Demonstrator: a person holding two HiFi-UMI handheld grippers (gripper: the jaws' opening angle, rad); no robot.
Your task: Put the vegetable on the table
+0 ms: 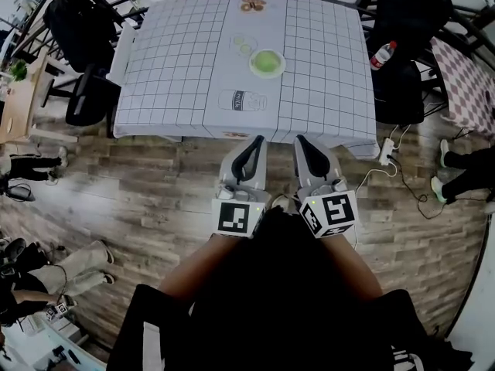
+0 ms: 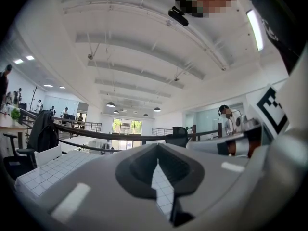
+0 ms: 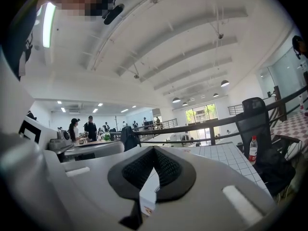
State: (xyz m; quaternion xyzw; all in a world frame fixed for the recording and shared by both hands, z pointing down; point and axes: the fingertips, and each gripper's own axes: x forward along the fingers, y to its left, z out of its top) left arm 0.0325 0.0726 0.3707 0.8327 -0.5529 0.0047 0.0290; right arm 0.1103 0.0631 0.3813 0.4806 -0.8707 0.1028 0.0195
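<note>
A round green vegetable (image 1: pixel 267 62) lies on a pale plate on the table with the white checked cloth (image 1: pixel 170 68). Pale green slices (image 1: pixel 244 45) lie just behind it, and a pale container (image 1: pixel 241 99) lies flat in front of it. Both grippers are held close to the person's body over the wooden floor, short of the table's near edge, and point at the table. My left gripper (image 1: pixel 257 139) (image 2: pixel 158 161) has its jaws together with nothing in them. My right gripper (image 1: pixel 300 139) (image 3: pixel 154 150) is likewise shut and holds nothing.
Black office chairs stand at the table's left (image 1: pixel 77 22) and right (image 1: pixel 410 14). A water bottle (image 1: pixel 382 55) (image 3: pixel 252 149) rests by the right chair. A power strip with cables (image 1: pixel 387 151) lies on the floor at the right. People's legs show at both sides.
</note>
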